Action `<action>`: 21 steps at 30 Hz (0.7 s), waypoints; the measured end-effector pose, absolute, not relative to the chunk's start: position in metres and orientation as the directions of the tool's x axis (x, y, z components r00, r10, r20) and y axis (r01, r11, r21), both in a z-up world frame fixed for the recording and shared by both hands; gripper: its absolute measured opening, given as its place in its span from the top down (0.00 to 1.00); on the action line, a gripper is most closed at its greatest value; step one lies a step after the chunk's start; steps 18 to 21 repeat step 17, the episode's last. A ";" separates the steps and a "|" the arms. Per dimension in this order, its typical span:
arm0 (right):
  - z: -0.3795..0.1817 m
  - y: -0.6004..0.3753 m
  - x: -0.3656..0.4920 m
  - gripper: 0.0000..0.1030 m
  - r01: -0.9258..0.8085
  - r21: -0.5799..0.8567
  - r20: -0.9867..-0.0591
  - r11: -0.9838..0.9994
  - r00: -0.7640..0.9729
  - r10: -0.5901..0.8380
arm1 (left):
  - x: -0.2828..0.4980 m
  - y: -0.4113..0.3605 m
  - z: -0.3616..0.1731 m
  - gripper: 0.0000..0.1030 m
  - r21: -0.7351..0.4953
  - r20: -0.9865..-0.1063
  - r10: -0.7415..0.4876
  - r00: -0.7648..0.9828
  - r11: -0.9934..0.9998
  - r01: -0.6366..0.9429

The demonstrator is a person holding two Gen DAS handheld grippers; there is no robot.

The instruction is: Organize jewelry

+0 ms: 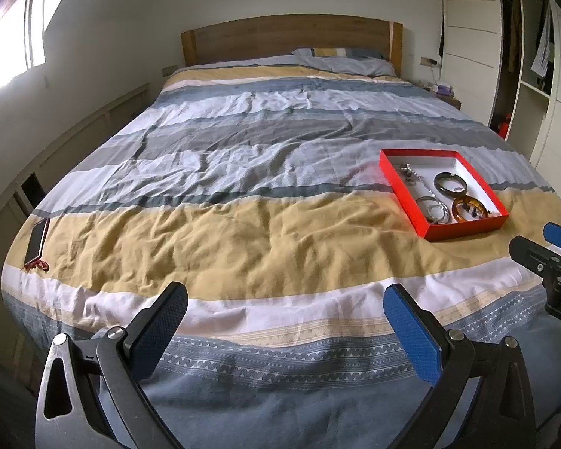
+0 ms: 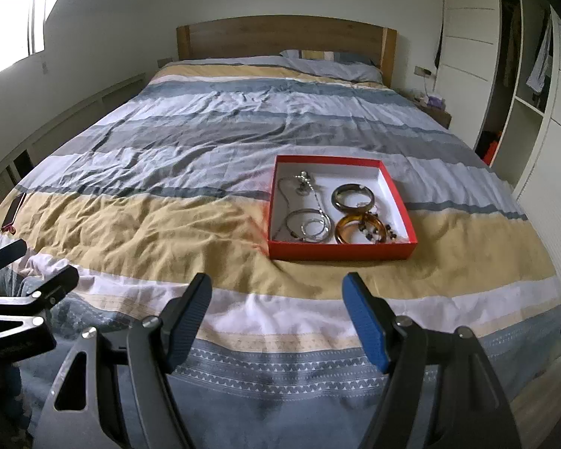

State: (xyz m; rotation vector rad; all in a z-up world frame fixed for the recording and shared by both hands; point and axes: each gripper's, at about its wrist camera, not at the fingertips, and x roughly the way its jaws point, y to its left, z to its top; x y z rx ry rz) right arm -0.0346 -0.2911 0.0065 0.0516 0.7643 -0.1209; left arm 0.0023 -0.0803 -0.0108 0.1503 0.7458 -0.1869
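A red box (image 2: pixel 340 252) with a white inside lies on the striped bed cover, right of centre; it also shows in the left wrist view (image 1: pixel 463 230). It holds a dark bangle (image 2: pixel 352 197), an amber bangle (image 2: pixel 359 229), silver rings (image 2: pixel 308 226) and a silver chain (image 2: pixel 304 183). My right gripper (image 2: pixel 276 288) is open and empty, just short of the box's near wall. My left gripper (image 1: pixel 286 299) is open and empty over the bed's foot, left of the box.
A phone in a red case (image 1: pixel 37 243) lies at the bed's left edge. A wooden headboard (image 1: pixel 288 37) and pillows are at the far end. A nightstand (image 2: pixel 435 110) and white wardrobe (image 2: pixel 520 93) stand to the right.
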 end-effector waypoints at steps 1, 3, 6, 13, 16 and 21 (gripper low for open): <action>0.006 -0.292 -0.035 0.31 0.130 0.004 -0.695 0.992 0.714 -0.091 | 0.002 -0.080 -0.011 0.01 0.072 -0.684 -0.111 0.721 0.973 0.218; 0.002 -0.294 -0.035 0.31 0.137 0.005 -0.701 0.991 0.706 -0.094 | 0.001 -0.079 -0.010 0.01 0.078 -0.680 -0.103 0.726 0.974 0.211; -0.002 -0.297 -0.035 0.31 0.145 0.008 -0.710 0.989 0.698 -0.096 | 0.001 -0.077 -0.009 0.01 0.083 -0.675 -0.097 0.732 0.975 0.206; -0.006 -0.297 -0.036 0.31 0.146 0.011 -0.714 0.989 0.694 -0.095 | -0.001 -0.075 -0.008 0.01 0.074 -0.673 -0.108 0.732 0.974 0.212; -0.009 -0.296 -0.037 0.31 0.140 0.006 -0.716 0.990 0.692 -0.093 | -0.001 -0.076 -0.007 0.01 0.075 -0.672 -0.107 0.733 0.975 0.211; -0.009 -0.294 -0.037 0.31 0.139 0.006 -0.716 0.990 0.692 -0.093 | -0.001 -0.076 -0.007 0.01 0.074 -0.672 -0.108 0.733 0.974 0.212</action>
